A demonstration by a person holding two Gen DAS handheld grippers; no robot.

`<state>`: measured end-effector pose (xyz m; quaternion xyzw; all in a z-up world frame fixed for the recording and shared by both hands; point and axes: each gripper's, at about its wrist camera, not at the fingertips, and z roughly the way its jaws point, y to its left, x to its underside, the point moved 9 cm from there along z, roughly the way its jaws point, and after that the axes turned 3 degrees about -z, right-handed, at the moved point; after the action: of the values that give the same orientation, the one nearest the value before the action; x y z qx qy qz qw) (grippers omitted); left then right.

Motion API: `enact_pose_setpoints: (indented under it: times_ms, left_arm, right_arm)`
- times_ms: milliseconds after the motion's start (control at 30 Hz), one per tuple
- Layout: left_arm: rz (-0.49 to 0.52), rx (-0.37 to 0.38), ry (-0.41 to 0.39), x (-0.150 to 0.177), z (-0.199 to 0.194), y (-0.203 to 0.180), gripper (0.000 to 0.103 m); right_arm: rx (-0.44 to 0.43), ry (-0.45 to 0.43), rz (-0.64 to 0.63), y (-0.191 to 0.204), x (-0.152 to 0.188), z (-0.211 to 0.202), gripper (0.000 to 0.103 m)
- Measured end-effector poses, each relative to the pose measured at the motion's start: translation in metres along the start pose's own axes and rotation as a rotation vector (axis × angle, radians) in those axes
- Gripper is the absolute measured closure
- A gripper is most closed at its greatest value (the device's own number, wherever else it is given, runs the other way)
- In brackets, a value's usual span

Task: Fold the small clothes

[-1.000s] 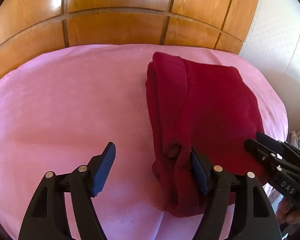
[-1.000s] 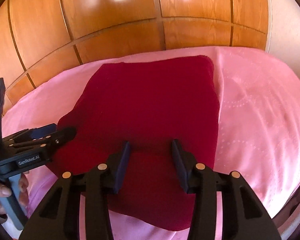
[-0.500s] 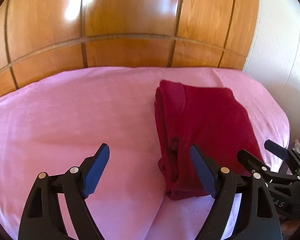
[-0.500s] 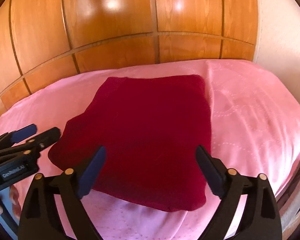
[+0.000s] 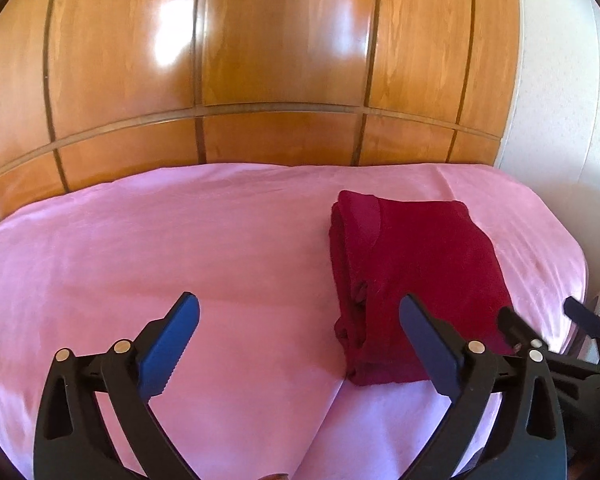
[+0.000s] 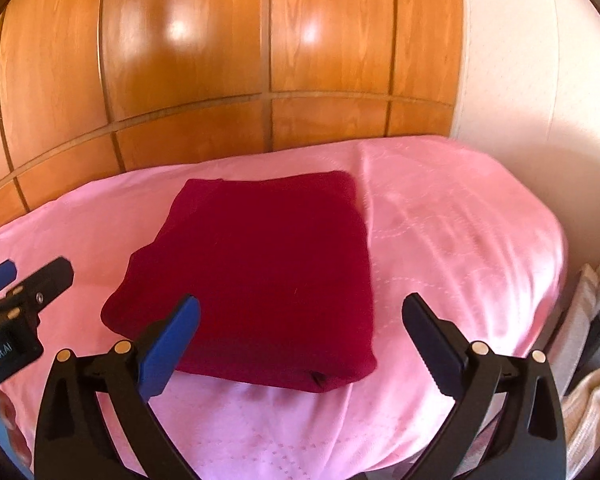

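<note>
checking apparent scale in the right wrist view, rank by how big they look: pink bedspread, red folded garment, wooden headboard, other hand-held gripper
1. wooden headboard and pink bedspread: both span the frame, too close to rank.
2. red folded garment.
3. left hand-held gripper: smallest, partly cut off at the edge.

A home bedroom. A bed (image 5: 180,248) under a pink quilted bedspread (image 6: 452,240) fills the foreground. Directly behind the bed stands a glossy wooden panelled wardrobe (image 5: 280,60), and a pale textured wall (image 6: 508,60) meets the bed's far right corner. Beige fabric (image 6: 588,404) lies beside the bed's right edge.
</note>
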<state>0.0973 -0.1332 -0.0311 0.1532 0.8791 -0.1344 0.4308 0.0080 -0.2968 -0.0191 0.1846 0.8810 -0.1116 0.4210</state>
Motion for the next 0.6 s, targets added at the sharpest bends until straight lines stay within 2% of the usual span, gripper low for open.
enact_pose_setpoints:
  times_ms: [267, 600]
  left_arm:
    - [0.016, -0.081, 0.001, 0.007, -0.008, 0.008, 0.004]
    - [-0.016, -0.107, -0.038, 0.004, -0.015, 0.016, 0.004]
  right_arm:
    - [0.054, 0.002, 0.024, -0.011, -0.002, -0.006, 0.002]
    - [0.056, -0.007, 0.034, -0.009, -0.003, -0.012, 0.002]
